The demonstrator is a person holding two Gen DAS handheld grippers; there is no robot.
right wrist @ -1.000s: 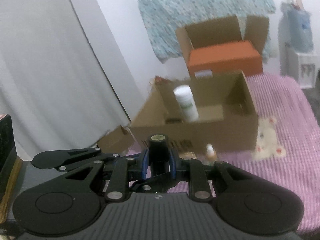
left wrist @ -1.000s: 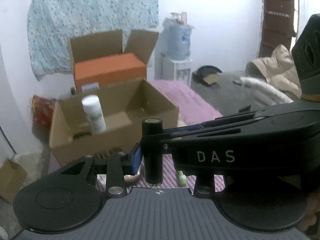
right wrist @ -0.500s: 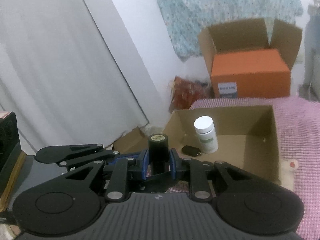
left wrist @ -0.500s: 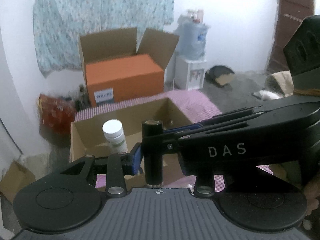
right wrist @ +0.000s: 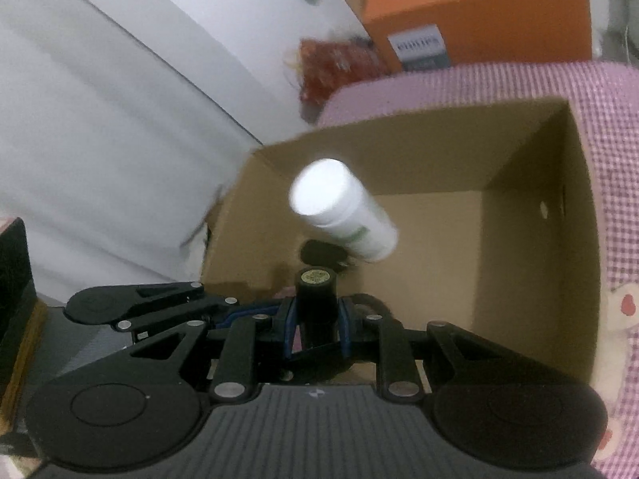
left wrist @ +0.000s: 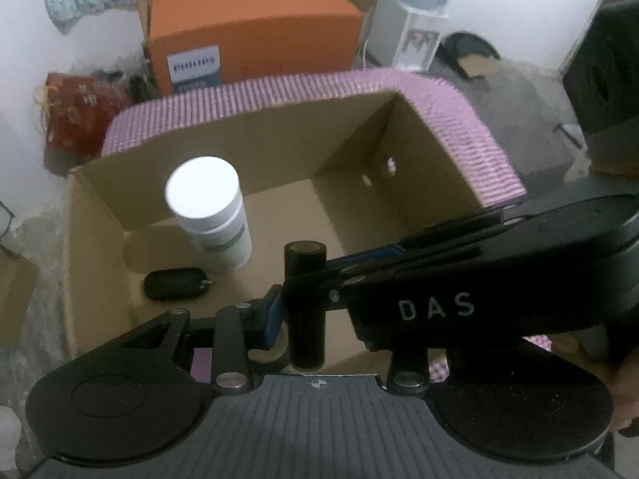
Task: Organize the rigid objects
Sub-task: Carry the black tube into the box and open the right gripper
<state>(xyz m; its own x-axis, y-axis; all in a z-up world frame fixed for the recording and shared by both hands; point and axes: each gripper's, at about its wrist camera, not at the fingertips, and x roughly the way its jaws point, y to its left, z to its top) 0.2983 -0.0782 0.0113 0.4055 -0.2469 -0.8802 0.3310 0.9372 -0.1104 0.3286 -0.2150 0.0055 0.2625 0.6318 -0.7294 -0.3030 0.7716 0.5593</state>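
Note:
A black cylinder (right wrist: 316,303) stands upright between the jaws of my right gripper (right wrist: 317,319), which is shut on it. It also shows in the left wrist view (left wrist: 305,303), where the right gripper (left wrist: 315,291) reaches in from the right. My left gripper (left wrist: 303,319) has its left finger (left wrist: 271,315) close beside the cylinder; its right finger is hidden. Both hover over the near edge of an open cardboard box (left wrist: 279,139), also in the right wrist view (right wrist: 531,247). Inside stand a white bottle (left wrist: 209,211) (right wrist: 343,211) and a black key fob (left wrist: 173,284) (right wrist: 321,251).
The box sits on a pink checkered cloth (left wrist: 471,127) (right wrist: 615,159). Behind it are an orange Philips box (left wrist: 255,28) (right wrist: 471,20) and a red bag (left wrist: 80,103). A white curtain (right wrist: 100,139) hangs at the left. A water dispenser (left wrist: 419,36) stands at the back right.
Both grippers have moved forward and tilted down over the box with the black cylinder; the box's inside and the key fob now show from above.

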